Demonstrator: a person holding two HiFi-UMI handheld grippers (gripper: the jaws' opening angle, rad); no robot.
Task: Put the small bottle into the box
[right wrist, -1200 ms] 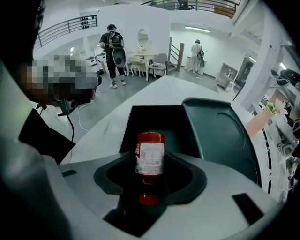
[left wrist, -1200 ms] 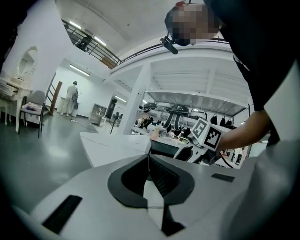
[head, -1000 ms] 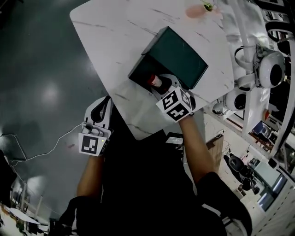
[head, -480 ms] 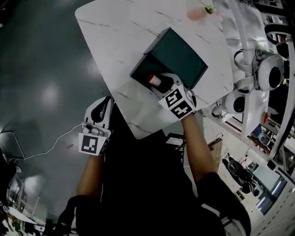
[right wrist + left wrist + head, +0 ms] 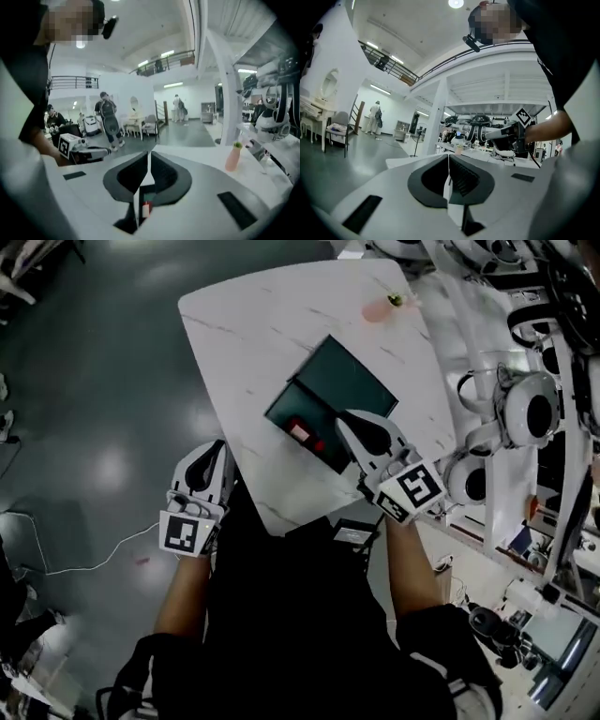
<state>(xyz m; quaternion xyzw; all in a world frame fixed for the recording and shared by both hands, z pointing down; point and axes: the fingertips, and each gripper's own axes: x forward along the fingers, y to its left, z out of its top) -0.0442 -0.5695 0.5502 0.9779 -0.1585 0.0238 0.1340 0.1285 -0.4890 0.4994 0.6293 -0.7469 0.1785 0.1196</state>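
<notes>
The small bottle (image 5: 302, 432), pale with a red cap, lies inside the open dark green box (image 5: 349, 381) on the white marble table (image 5: 244, 334). My right gripper (image 5: 345, 419) hovers just right of the bottle, above the box's near edge. Its jaws are closing, nothing is between them, and they look shut. Through the right gripper (image 5: 149, 160) view's lower gap I see the bottle (image 5: 146, 209) below. My left gripper (image 5: 212, 448) hangs off the table's near left edge, shut and empty; its jaws (image 5: 449, 161) meet in its own view.
A pink bottle (image 5: 379, 308) with a green top stands at the table's far edge and shows again as the pink bottle (image 5: 233, 157) in the right gripper view. White robot equipment (image 5: 525, 409) crowds the right side. People stand far off on the hall floor.
The right gripper has let go of the bottle, which now lies in the box. The gripper drew back to the right and its jaws came together. The left gripper stayed put.
</notes>
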